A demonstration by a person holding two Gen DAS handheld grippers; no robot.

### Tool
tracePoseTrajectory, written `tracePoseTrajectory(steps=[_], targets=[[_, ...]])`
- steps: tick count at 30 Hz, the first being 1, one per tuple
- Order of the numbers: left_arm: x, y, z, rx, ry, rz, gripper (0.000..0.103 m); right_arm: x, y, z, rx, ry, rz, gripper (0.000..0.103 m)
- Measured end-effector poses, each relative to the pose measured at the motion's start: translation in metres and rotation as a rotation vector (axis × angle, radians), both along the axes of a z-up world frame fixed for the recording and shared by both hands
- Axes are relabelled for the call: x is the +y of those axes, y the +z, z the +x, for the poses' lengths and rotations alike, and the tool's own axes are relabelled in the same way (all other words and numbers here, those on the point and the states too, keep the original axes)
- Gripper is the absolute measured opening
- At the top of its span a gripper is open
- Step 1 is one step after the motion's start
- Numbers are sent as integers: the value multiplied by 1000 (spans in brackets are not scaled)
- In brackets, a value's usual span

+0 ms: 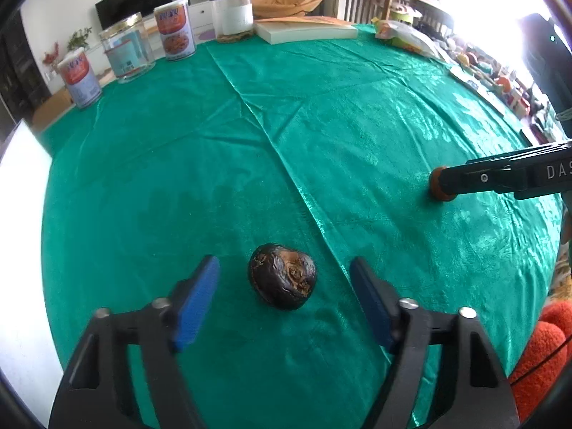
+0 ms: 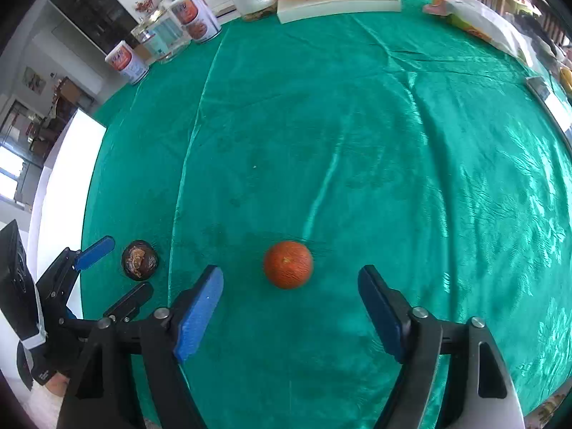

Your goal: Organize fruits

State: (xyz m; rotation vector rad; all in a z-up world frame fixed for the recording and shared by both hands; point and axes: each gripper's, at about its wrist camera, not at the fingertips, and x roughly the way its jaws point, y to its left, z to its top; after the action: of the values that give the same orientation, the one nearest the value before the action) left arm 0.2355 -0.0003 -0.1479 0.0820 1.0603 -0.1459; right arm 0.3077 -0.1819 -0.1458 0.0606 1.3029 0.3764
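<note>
Fruits: a dark, wrinkled, roundish fruit (image 1: 282, 276) lies on the surface between and just ahead of the spread blue-padded jaws of the left gripper (image 1: 284, 298), touching neither pad; a round orange fruit with a finely netted skin (image 2: 288, 264) lies likewise ahead of the spread jaws of the right gripper (image 2: 290, 298), also free of both pads. Both sets of jaws are thus released and hold nothing. The two fruits sit near one another toward the near edge of the surface, which is draped in a creased, shiny green cloth (image 1: 321, 125). Along the far edge stand printed tins (image 1: 176, 30), a clear glass jar (image 1: 127, 50), a white-filled jar with a dark lid (image 1: 234, 14) and a pale paperback book (image 1: 307, 30). No bowl, tray or other receptacle for fruit is visible. Progress cannot be settled: this arrangement fits equally fruits about to be grasped and fruits just set down side by side.
</note>
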Motion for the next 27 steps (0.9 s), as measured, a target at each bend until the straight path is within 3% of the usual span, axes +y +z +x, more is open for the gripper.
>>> tracePoseTrajectory(steps=[1,2,3,5,7,10,13,16,18,22,27], targets=[[2,-4,2,21,6,-14,40,7,-4,2,1,5,-15,53],[6,-4,2,22,19,-43,40,11,-8,3,0,7,-42,46],[11,-4,0,19,40,-63,39,13,-9,2,-8,6,-53,29],[25,5,-9,9,79,-110,39,16,-1,-4,-29,2,-54,29],[45,29,-27,-9,111,-221,39,23,17,-15,-57,25,-38,29],[81,83,-68,-64,142,-395,39,55,66,-35,-100,103,61,29],[131,140,-113,-146,190,-458,39,114,120,-61,-138,232,200,29],[195,175,-149,-216,303,-420,39,191,155,-97,-141,407,302,29],[239,179,-167,-231,405,-351,39,247,161,-125,-123,526,327,30],[320,142,-184,-147,611,-231,39,344,139,-172,-90,711,254,30],[379,85,-213,-37,768,-154,39,404,90,-211,-12,858,84,30]])
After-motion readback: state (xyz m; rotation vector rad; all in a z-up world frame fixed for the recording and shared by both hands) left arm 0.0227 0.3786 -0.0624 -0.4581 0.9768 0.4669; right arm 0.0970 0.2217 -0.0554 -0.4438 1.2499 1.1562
